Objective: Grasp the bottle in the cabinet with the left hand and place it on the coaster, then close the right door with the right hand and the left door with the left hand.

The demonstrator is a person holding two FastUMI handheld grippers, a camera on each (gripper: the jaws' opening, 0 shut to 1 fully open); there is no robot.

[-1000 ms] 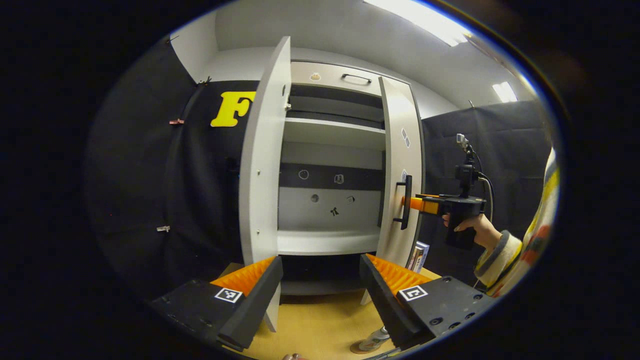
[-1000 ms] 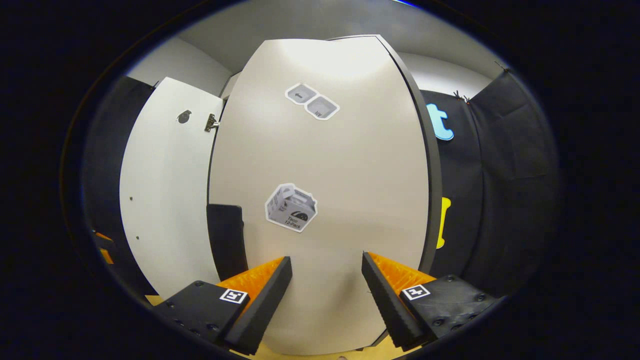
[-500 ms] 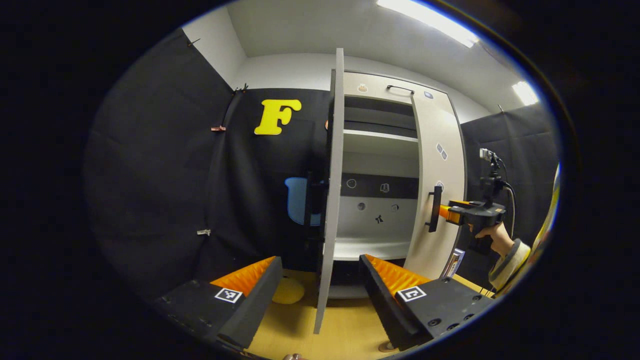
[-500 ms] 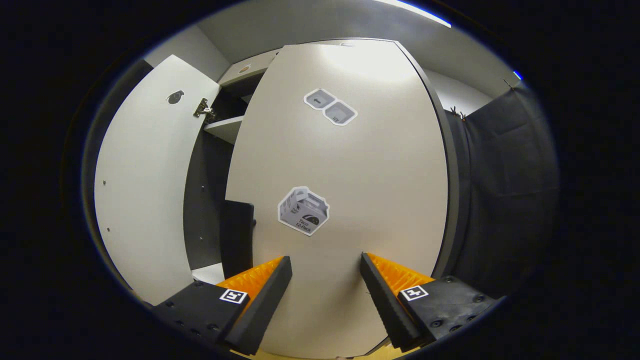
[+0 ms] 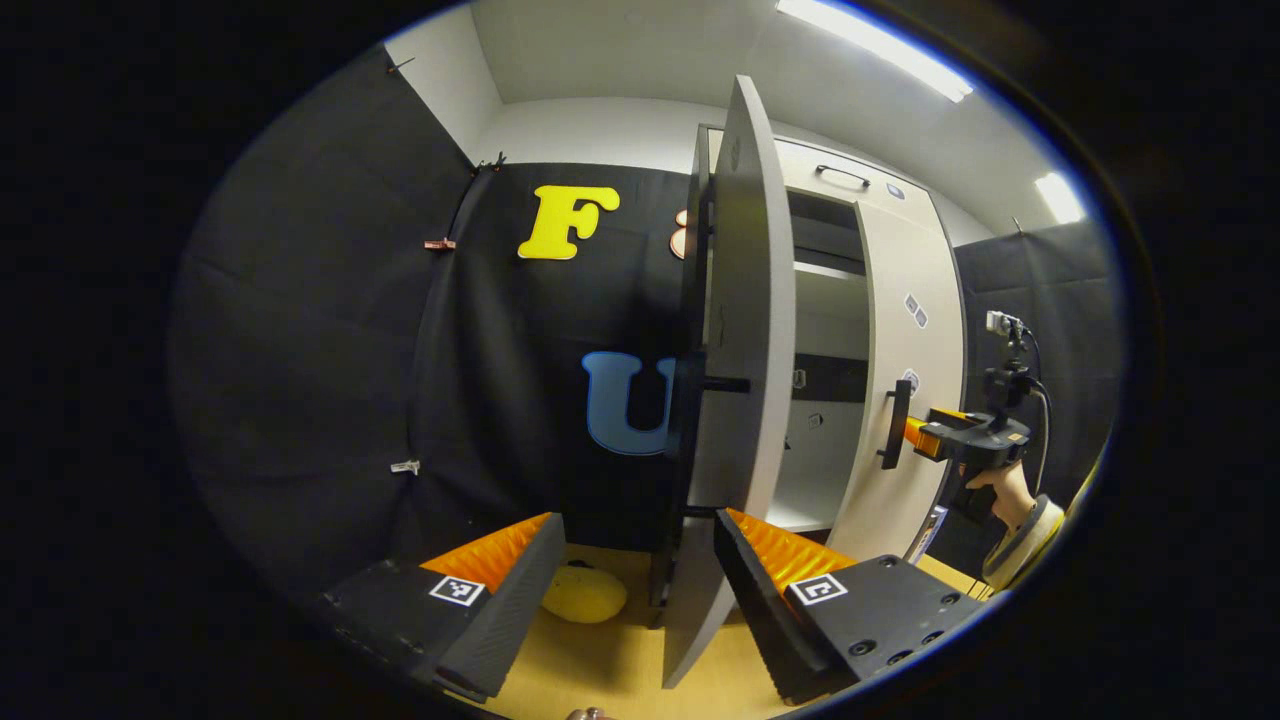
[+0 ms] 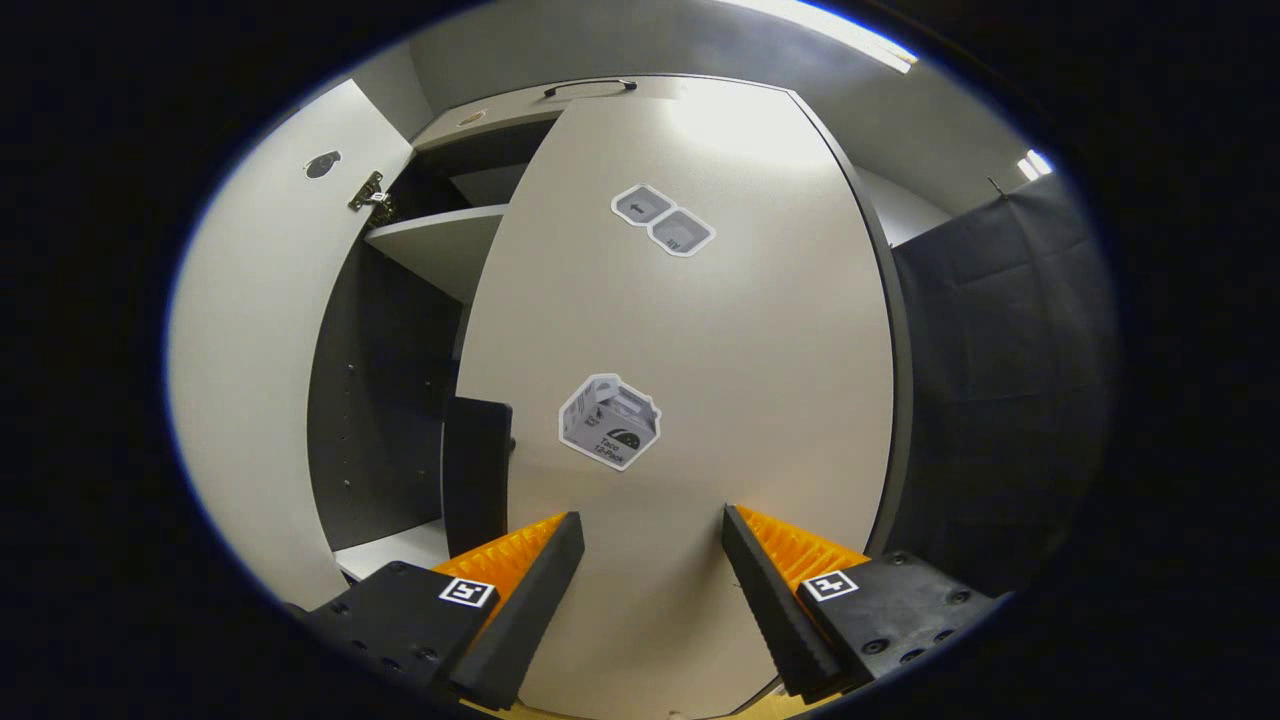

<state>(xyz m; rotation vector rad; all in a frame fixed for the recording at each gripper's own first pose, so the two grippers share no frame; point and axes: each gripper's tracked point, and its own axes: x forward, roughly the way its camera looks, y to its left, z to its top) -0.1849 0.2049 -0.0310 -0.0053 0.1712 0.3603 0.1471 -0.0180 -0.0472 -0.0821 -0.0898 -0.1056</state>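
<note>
Two doors of the cabinet (image 5: 820,330) are standing open, and both grippers are working toward shutting them. Right gripper (image 6: 645,560), fingers apart and clamped on nothing, is facing the outer face of the right door (image 6: 700,350), close to it; judging by that flat approach, it is pushing the panel home rather than gripping it. Its dark handle (image 6: 476,470) is sitting just left of the fingers. Left gripper (image 5: 635,565), also spread with nothing between its fingers, is sitting at the left door's (image 5: 745,330) free edge, seemingly to get behind the panel and swing it toward the cabinet.

Seen from the left gripper view, the right gripper (image 5: 915,432) is meeting the right door (image 5: 910,380) beside its handle (image 5: 893,424), held by a hand (image 5: 1005,490) in a striped sleeve; a yellow round object (image 5: 585,594), possibly the coaster, is lying on the table (image 5: 600,660) left of the cabinet. The right gripper view is giving the stickers (image 6: 608,421) on the right door and the cabinet's bare shelf (image 6: 440,240).

I cannot tell where the bottle is.
</note>
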